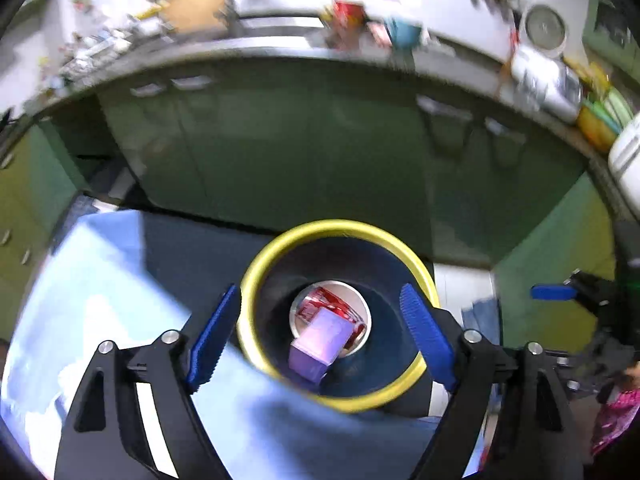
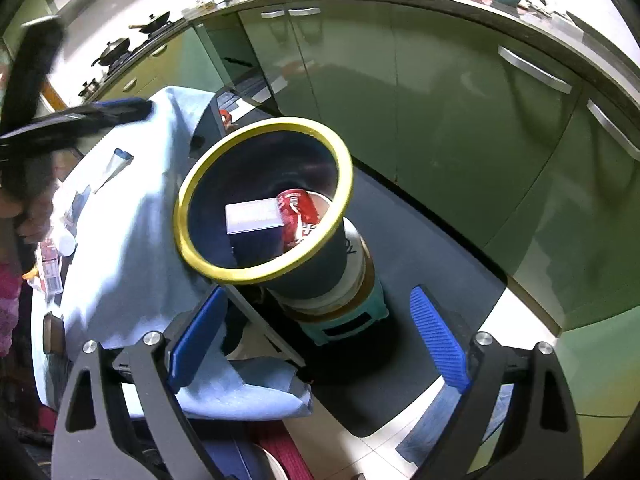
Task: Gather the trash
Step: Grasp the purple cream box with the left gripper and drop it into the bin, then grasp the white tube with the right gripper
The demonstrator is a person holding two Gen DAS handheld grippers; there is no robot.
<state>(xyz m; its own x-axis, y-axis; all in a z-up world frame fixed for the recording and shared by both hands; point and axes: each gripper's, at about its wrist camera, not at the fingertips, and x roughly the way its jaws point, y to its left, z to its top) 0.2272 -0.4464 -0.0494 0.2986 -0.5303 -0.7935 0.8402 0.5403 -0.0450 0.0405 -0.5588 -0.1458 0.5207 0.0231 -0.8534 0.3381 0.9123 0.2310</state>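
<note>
A dark bin with a yellow rim stands beside the blue-clothed table. Inside it lie a lilac box and a red can. My left gripper hovers right over the bin's mouth, open, with nothing between its blue pads. The right wrist view shows the bin's rim from the side, with the box and the can inside it. My right gripper is open and empty, nearer than the bin and lower in the picture. The left gripper shows there as a dark blur.
The bin sits on a white bucket atop a teal stool on a dark floor mat. On the table cloth lie a small wrapper and red-and-white packets. Green cabinets curve behind. A person's pink sleeve is at the left edge.
</note>
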